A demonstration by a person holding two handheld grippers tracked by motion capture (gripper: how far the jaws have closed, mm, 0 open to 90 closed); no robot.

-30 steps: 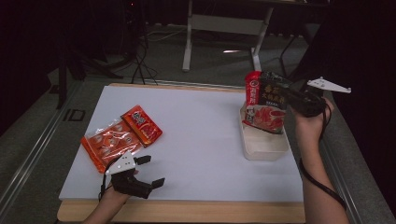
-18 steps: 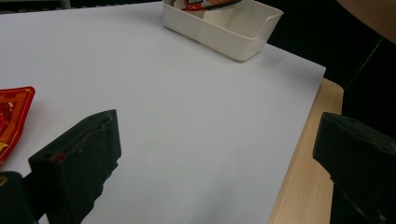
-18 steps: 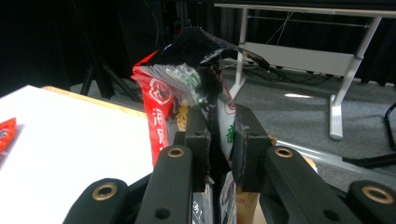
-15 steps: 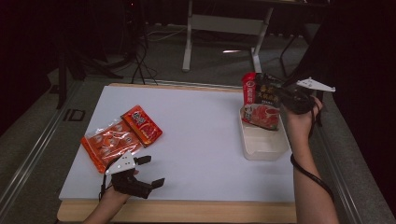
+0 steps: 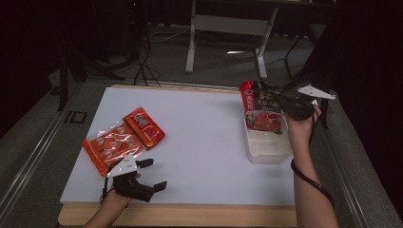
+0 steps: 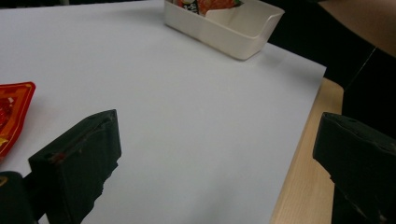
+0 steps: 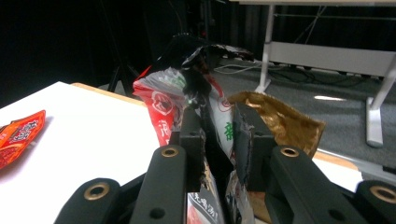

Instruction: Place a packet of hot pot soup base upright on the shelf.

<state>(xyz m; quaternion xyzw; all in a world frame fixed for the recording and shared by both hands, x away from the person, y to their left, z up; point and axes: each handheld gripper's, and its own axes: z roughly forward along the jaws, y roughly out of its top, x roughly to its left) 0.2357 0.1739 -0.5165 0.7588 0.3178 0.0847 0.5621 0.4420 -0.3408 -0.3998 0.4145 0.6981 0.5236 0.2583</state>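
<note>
Over at the right of the table, from the high view: grips a red-and-dark printed foil food packet by its top with the right gripper. Has brought it down since a second ago, so that its lower end now sits inside the white rectangular plastic tub rather than hanging higher over the rim. Keeps the left gripper parked near the front edge of the white table sheet, just beside the two orange clear-fronted snack packets, touching neither.

Along the left gripper view: holds the left gripper with jaws spread wide over bare sheet, nothing between them. Looks across to the tub, with the food packet standing at its far end and a corner of one of the snack packets at the left.

Along the right gripper view: pinches the crumpled top of the food packet in the right gripper, jaws set narrow. Has just eased them a shade wider, yet with pads on the foil.

Reads as a placement nearly finished: needs only a full release and a clean lift away, then likely a turn to the snack packets. Worth minding that so tall a packet may tip over the tub's low wall once let go.
</note>
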